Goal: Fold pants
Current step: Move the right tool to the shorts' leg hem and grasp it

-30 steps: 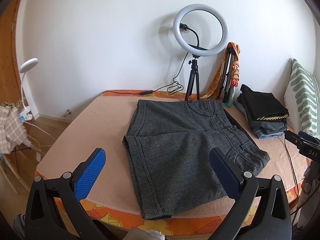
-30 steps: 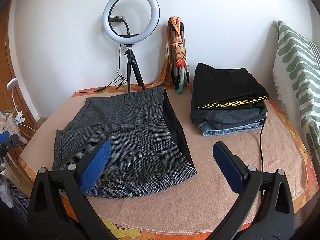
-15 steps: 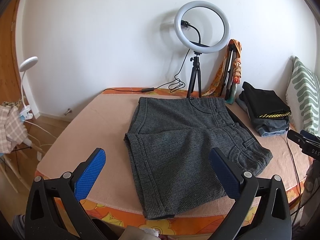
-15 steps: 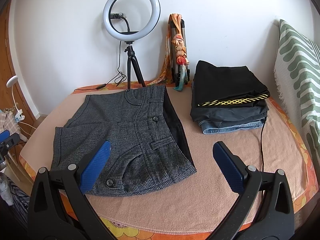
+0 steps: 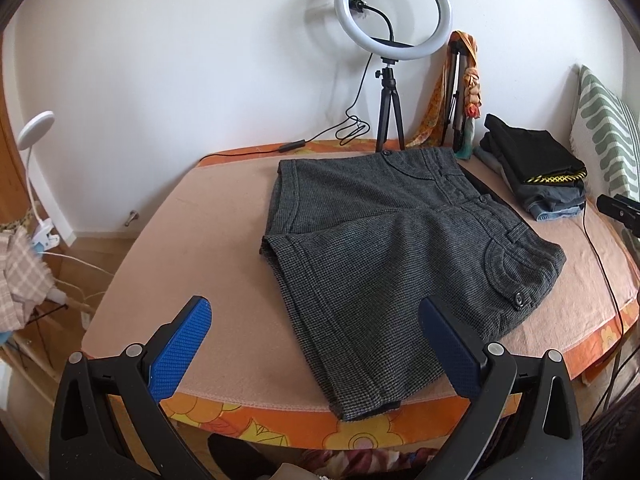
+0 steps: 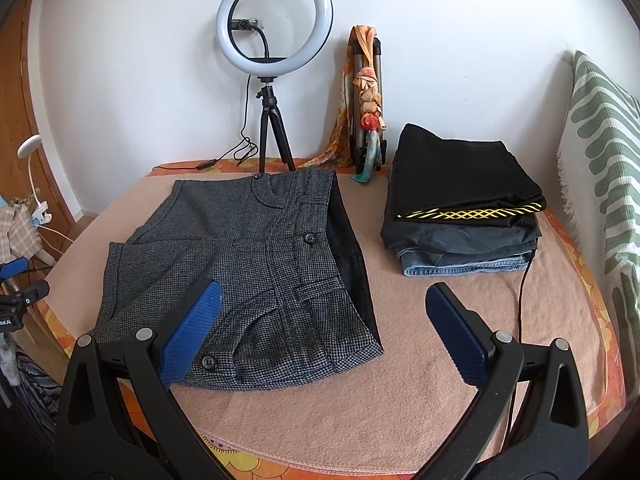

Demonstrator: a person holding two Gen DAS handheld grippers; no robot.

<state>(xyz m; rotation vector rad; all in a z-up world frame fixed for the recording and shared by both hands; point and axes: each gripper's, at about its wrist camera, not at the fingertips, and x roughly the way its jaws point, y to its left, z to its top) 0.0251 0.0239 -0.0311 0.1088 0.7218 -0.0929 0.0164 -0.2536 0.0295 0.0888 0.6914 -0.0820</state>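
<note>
Grey checked pants (image 5: 384, 252) lie folded in half on the pink-covered table (image 5: 208, 240), one leg end reaching the front edge. They also show in the right wrist view (image 6: 248, 264), waistband toward the right. My left gripper (image 5: 316, 320) is open and empty, above the front edge, before the leg end. My right gripper (image 6: 320, 308) is open and empty, above the near waistband corner, its left pad (image 6: 192, 332) over the cloth. Neither touches the pants.
A pile of folded clothes (image 6: 460, 204) sits at the right back. A ring light on a tripod (image 6: 274, 60) and a folded tripod with a scarf (image 6: 366, 96) stand at the wall. A black cable (image 6: 520, 300) runs along the right. A striped cushion (image 6: 600, 184) leans far right.
Both grippers have drawn back and risen slightly; the pants look smaller and lower in both views. Both stay open. The pants have not moved.
</note>
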